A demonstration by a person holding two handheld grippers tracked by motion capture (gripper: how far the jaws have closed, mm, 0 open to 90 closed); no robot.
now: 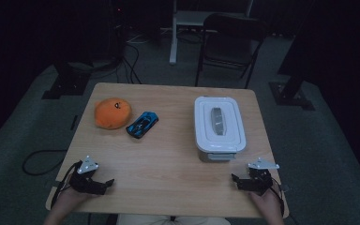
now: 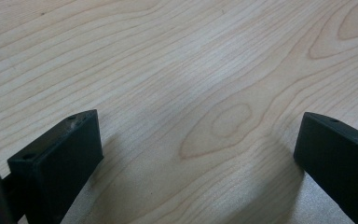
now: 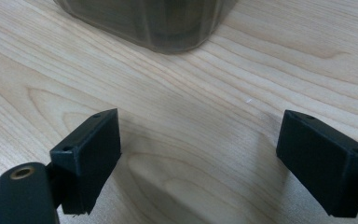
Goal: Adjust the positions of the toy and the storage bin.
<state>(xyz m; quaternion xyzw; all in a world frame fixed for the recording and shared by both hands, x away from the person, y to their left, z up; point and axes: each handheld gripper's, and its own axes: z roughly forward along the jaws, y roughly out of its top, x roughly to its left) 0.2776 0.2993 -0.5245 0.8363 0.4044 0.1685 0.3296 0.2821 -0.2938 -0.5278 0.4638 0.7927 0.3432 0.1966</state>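
Observation:
An orange plush toy [image 1: 113, 113] lies at the far left of the wooden table [image 1: 168, 154], and a blue toy car [image 1: 142, 124] sits just right of it. A white lidded plastic box [image 1: 218, 127] stands at the right; its lower corner [image 3: 158, 23] shows in the right gripper view. My left gripper [image 1: 104, 185] rests open near the front left edge, its jaws wide apart over bare wood [image 2: 196, 140]. Near the front right edge, below the box, my right gripper [image 1: 236, 181] is open with nothing between its jaws [image 3: 198, 158].
A dark folding chair [image 1: 232, 42] and a white stand [image 1: 178, 28] are on the grey floor beyond the table. Cables [image 1: 122, 65] trail on the floor at the back left. Bare wood spreads across the table's middle between the grippers.

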